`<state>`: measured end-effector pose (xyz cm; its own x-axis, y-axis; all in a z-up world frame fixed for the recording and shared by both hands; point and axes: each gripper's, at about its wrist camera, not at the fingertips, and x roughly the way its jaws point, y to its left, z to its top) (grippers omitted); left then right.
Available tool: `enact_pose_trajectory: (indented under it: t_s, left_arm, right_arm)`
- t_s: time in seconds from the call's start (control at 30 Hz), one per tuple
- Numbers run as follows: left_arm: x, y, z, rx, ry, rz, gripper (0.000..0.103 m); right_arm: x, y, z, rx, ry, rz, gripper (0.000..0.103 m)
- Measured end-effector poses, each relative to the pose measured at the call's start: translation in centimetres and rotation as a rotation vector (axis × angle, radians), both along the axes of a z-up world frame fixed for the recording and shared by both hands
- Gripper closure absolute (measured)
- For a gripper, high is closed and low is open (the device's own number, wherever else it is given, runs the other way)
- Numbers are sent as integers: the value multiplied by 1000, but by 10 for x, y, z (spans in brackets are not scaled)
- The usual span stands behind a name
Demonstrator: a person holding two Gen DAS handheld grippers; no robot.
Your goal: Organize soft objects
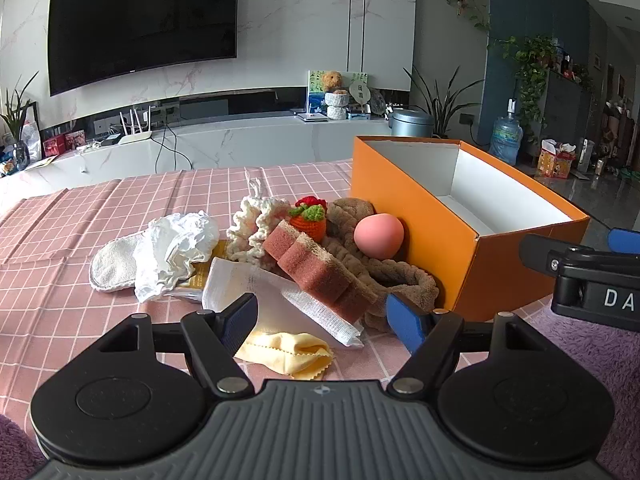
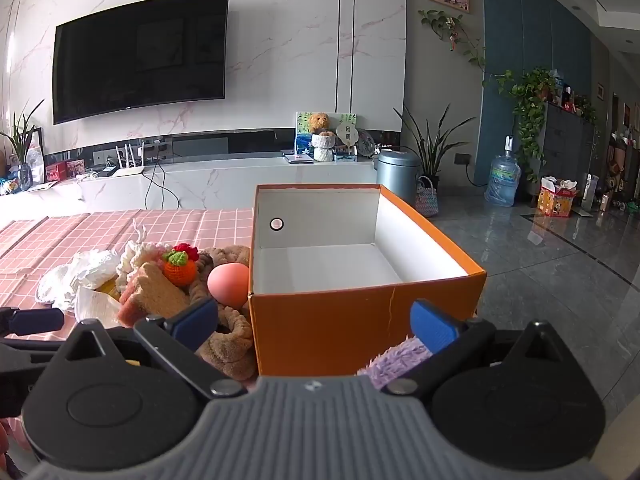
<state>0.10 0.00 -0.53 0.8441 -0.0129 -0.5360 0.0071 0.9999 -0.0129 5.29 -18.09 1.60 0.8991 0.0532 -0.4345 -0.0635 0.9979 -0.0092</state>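
Altogether one heap of soft things lies on the pink checked tablecloth [image 1: 80, 240], touching the left side of one orange box [image 1: 420, 240], whose white inside holds nothing. In the heap: one pink egg-shaped ball [image 1: 379, 236] against the box wall, one brown fuzzy headband [image 1: 384, 276] under it, one reddish-brown sponge [image 1: 316, 268] with a tan top, one crocheted orange fruit [image 1: 310, 222] with green leaves, one red crocheted piece [image 1: 309, 201] behind it, one cream crocheted piece [image 1: 256, 220], one crumpled white cloth [image 1: 172, 252], one flat white pad [image 1: 114, 266], one white gauze packet [image 1: 280, 300]. One yellow cloth [image 1: 292, 354] lies apart, nearest the camera.

Both tools gape wide and grip nothing. The left gripper [image 1: 322, 322] hovers over the yellow cloth and the packet; the right gripper [image 2: 316, 322] faces the box's near wall, with a purple fluffy mat [image 2: 394, 360] beneath it.

Beyond the table: one wall-mounted television [image 2: 140, 56] on marble panelling, one long white console [image 2: 240, 176], one teddy bear [image 2: 319, 121], one grey bin [image 2: 398, 172], one water bottle [image 2: 503, 178], several potted plants, glossy dark floor tiles.
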Motion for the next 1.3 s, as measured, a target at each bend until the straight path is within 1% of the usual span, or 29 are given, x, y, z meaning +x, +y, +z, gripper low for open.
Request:
enact_pose_trajectory:
  t_s: [1.3]
  left_arm:
    - [-1,-2,-2,-3,18,-8,17]
  right_arm:
    - [0,1,-1,-1,-1,0,2]
